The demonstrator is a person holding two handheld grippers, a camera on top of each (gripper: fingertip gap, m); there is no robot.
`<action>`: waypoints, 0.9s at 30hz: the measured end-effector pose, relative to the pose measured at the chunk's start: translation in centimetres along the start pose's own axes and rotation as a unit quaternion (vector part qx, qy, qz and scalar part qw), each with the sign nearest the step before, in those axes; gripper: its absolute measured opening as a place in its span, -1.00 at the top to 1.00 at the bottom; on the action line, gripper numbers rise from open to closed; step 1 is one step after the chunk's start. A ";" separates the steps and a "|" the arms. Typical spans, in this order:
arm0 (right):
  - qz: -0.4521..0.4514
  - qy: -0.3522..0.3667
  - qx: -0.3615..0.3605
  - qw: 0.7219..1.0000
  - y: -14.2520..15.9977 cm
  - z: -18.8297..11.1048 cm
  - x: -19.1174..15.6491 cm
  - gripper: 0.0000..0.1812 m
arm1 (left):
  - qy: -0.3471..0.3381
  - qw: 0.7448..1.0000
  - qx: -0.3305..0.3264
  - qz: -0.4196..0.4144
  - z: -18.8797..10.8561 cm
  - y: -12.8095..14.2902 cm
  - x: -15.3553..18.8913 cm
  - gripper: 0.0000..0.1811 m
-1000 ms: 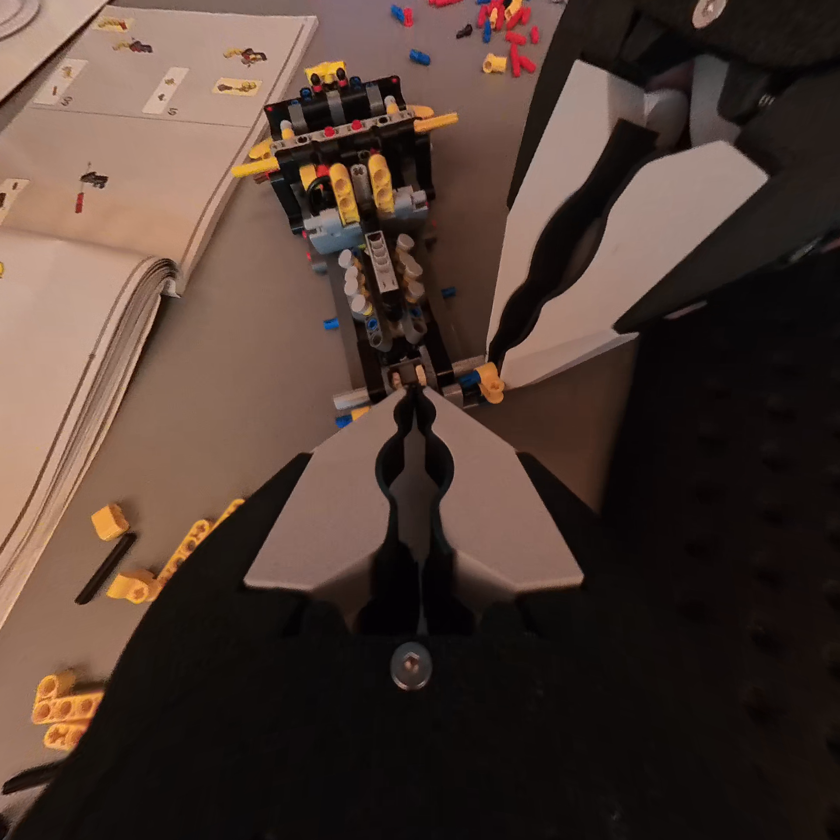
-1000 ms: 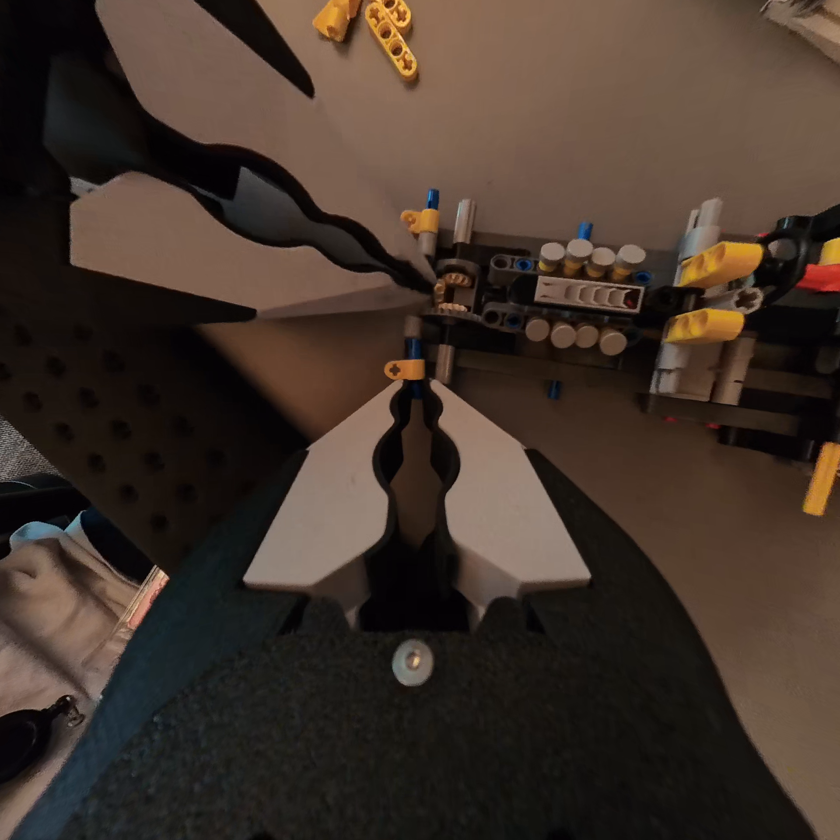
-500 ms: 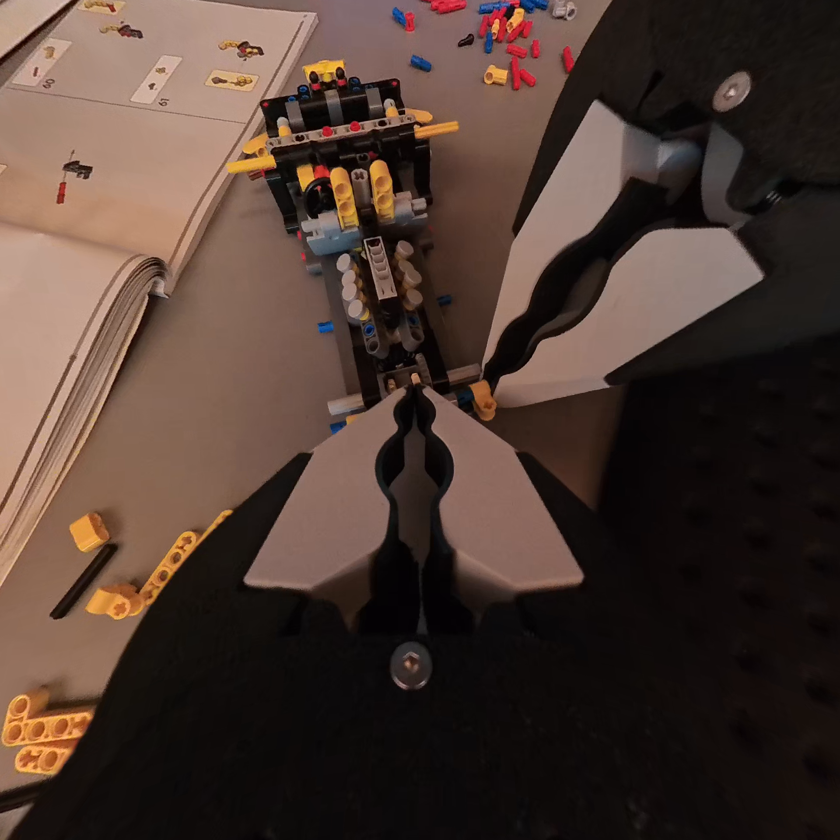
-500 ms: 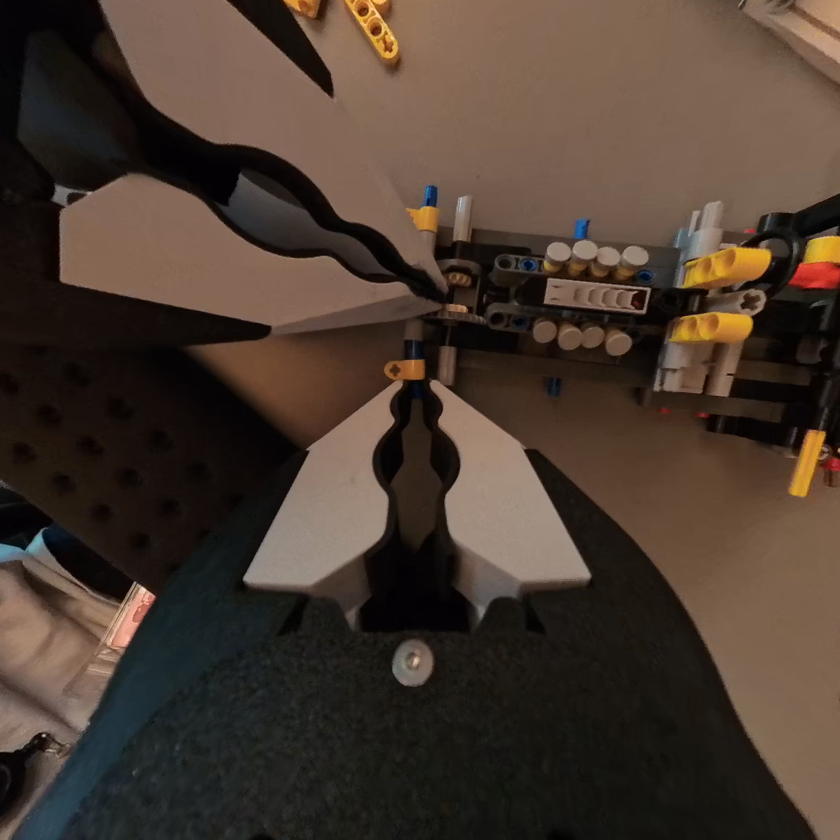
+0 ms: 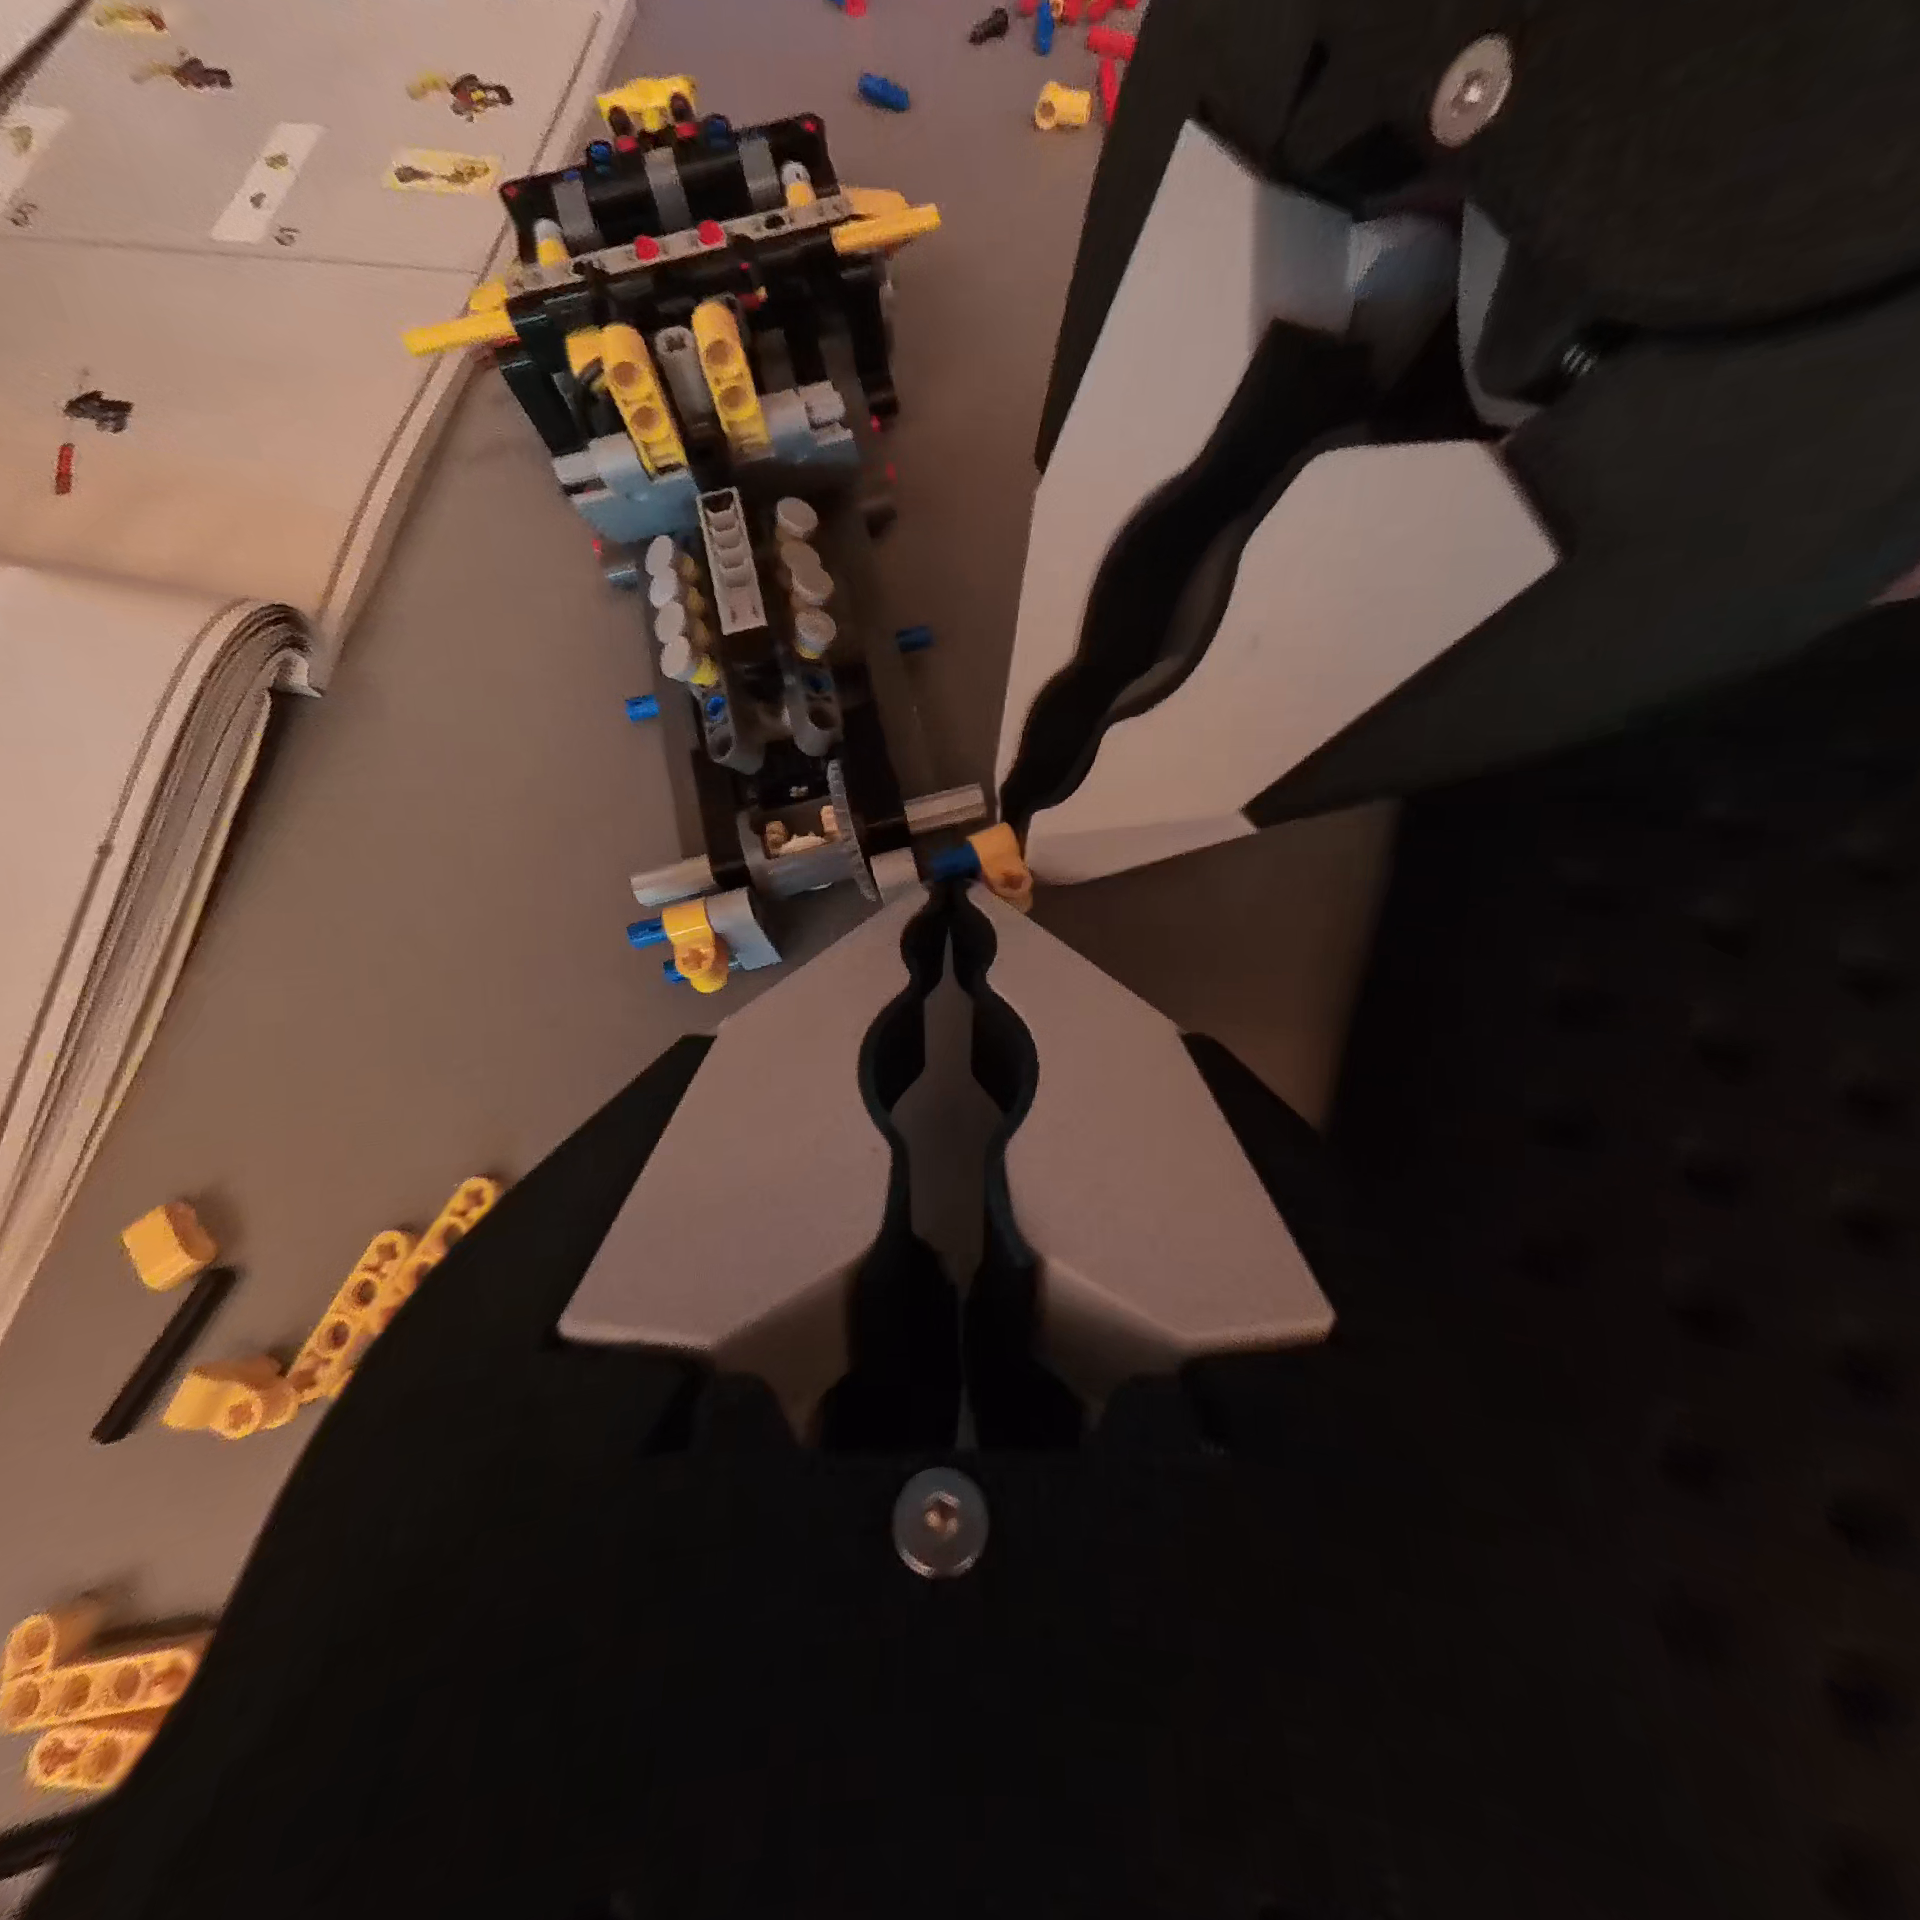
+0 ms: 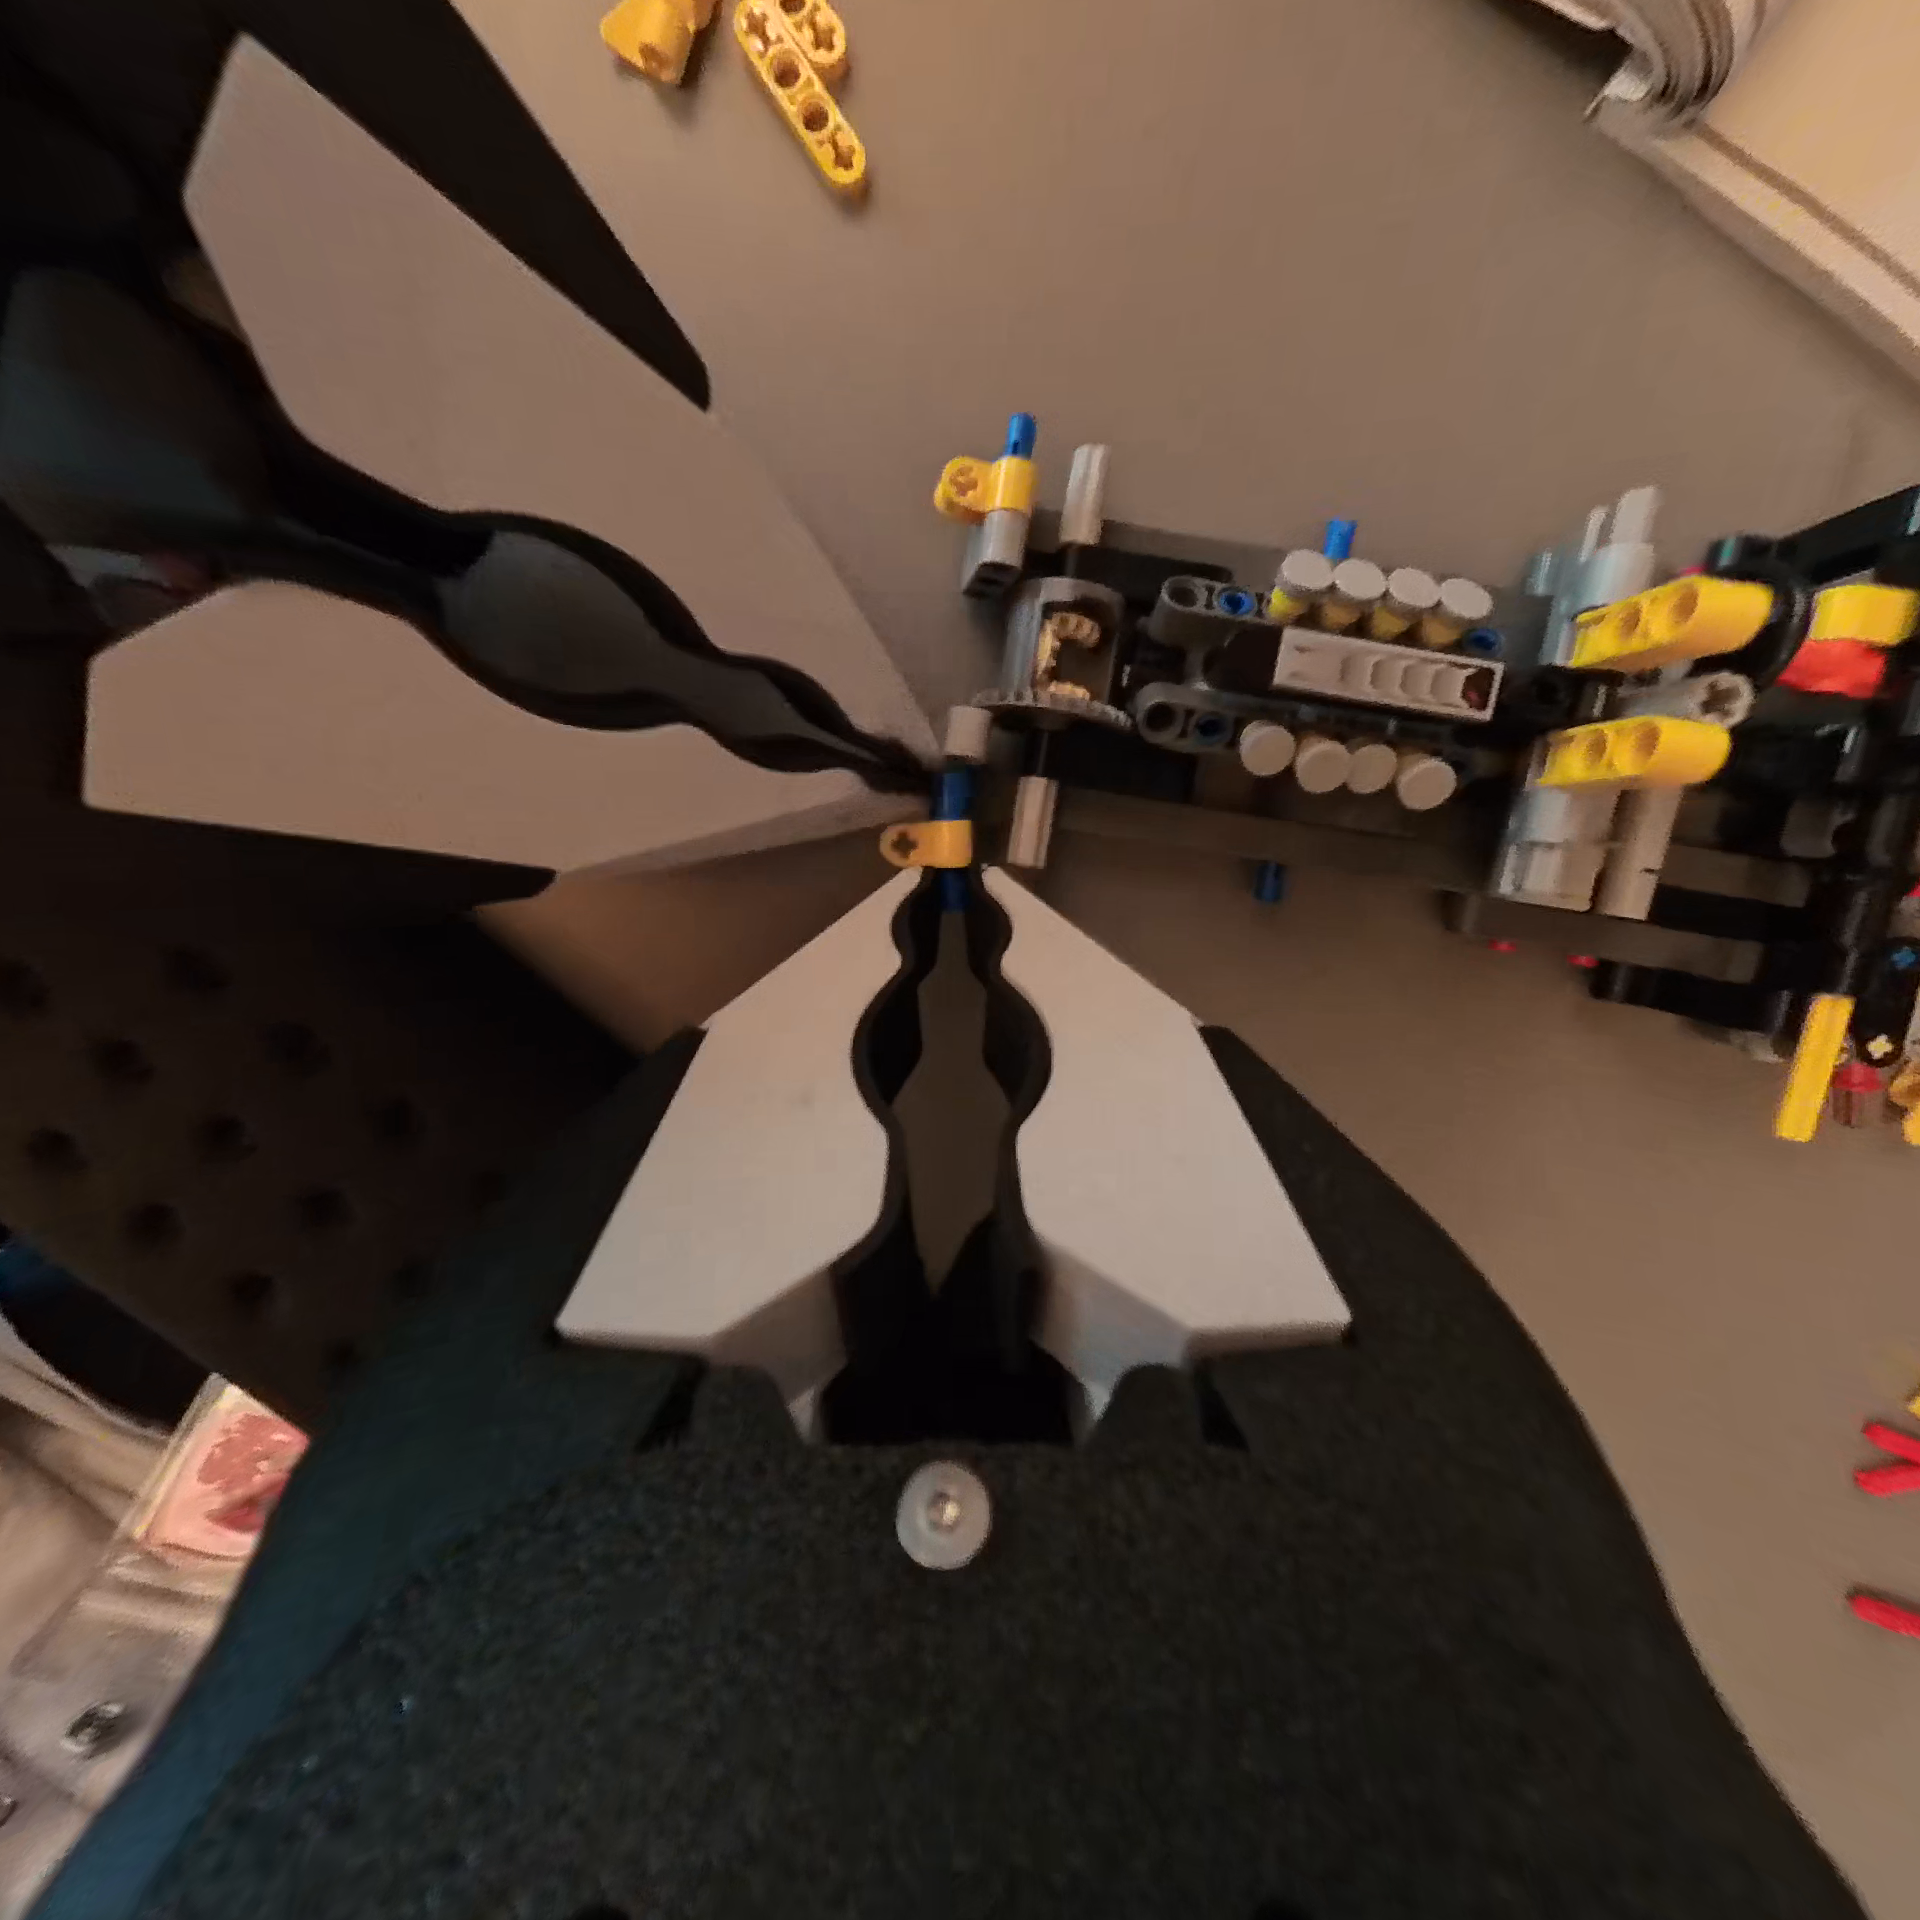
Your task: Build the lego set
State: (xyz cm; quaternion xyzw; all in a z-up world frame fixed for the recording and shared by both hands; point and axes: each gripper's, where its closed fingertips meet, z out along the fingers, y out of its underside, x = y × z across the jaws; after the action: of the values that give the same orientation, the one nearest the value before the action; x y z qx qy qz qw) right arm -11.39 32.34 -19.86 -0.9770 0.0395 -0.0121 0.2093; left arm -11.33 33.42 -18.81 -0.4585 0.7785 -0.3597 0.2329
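Observation:
The long black, grey and yellow lego model lies on the grey table, also seen in the right wrist view. At its near end a blue pin carries a small yellow connector. My right gripper is shut on the outer end of that pin. It enters the left wrist view from the upper right. My left gripper is shut, its tips touching the blue pin beside the yellow connector. In the right wrist view it comes in from the left.
An open instruction booklet lies left of the model, its edge in the right wrist view. Loose yellow beams and a black axle lie near left. Small red and blue pins lie beyond the model. Less than 4 cm separates the two grippers' tips.
My left gripper has moved from the middle of the model's near end to the blue pin at its right corner. My right gripper has stayed shut on the pin.

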 end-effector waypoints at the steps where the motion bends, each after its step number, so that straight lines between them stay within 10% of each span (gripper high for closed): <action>1: 0.007 -0.006 0.003 1.000 -0.1 -0.1 -0.1 0.95 | 0.002 1.000 0.003 -0.011 -0.2 0.1 -0.1 0.99; 27: 0.046 -0.058 0.019 0.997 0.0 -0.1 -0.2 0.96 | -0.040 0.998 0.014 0.036 -0.1 -0.1 1.2 0.81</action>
State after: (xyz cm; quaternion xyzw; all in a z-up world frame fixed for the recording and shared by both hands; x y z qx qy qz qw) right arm -11.62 32.32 -19.82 -0.9690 0.0718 0.0535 0.2304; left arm -11.92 32.33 -18.68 -0.4409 0.7795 -0.3435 0.2828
